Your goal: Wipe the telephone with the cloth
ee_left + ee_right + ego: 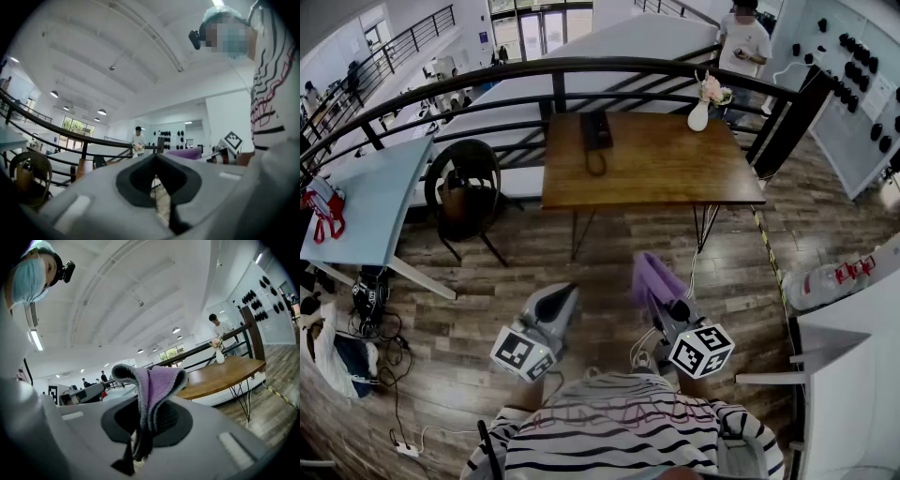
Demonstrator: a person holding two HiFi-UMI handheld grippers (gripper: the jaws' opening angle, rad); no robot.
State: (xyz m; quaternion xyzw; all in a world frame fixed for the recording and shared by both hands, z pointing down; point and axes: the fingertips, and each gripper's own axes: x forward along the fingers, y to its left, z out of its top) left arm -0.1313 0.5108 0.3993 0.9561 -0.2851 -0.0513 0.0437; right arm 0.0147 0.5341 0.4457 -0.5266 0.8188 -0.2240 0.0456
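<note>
The black telephone [596,131] lies with its coiled cord on the far left part of a brown wooden table [656,173], well ahead of both grippers. My right gripper [653,292] is held low over the floor, shut on a purple cloth [652,275] that folds over its tip. In the right gripper view the cloth [154,380] hangs out of the gripper [143,437], with the table [220,376] beyond. My left gripper [565,294] hovers beside it, shut with nothing in it [156,165].
A white vase of flowers [700,112] stands at the table's far right corner. A black railing [581,70] runs behind the table. A dark chair [464,192] and a light blue table [366,202] are at the left. A person [743,37] stands beyond the railing. A white table [853,337] is at the right.
</note>
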